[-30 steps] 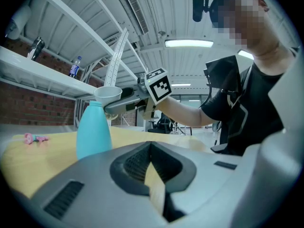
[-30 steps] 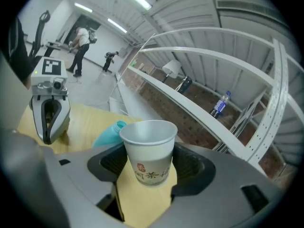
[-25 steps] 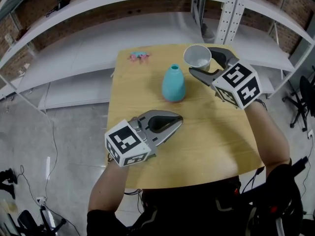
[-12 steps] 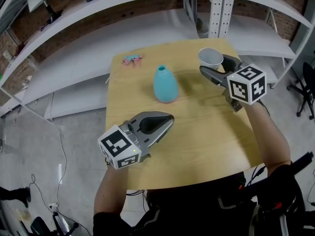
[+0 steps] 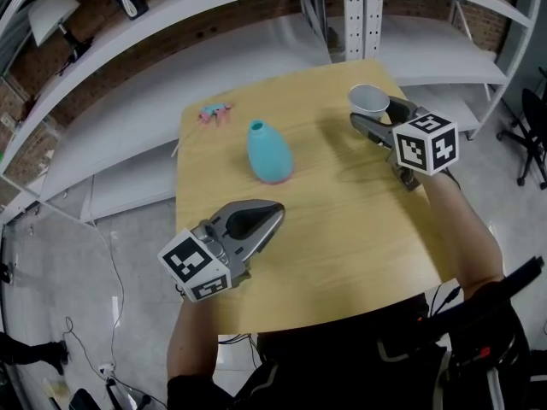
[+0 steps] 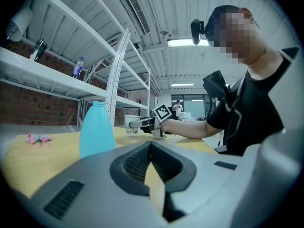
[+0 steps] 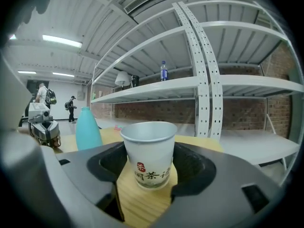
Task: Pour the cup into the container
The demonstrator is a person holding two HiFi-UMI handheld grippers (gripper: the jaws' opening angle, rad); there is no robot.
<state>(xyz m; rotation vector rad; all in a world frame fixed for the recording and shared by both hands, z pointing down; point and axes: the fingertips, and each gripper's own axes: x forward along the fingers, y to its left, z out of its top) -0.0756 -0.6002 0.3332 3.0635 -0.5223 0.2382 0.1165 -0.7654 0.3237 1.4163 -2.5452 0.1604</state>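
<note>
My right tongs [image 5: 373, 112] grip the cup [image 7: 148, 152]; the left tongs [image 5: 276, 211] are closed, empty. I must carry it level, then tip slowly over the narrow bottle [image 5: 267, 152].

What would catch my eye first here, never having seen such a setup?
Probably the white paper cup, held upright between the jaws of the right tool at the far right corner of the wooden table. Next, the turquoise bottle standing near the middle, and the left tool, jaws together and empty, near the front left.
</note>
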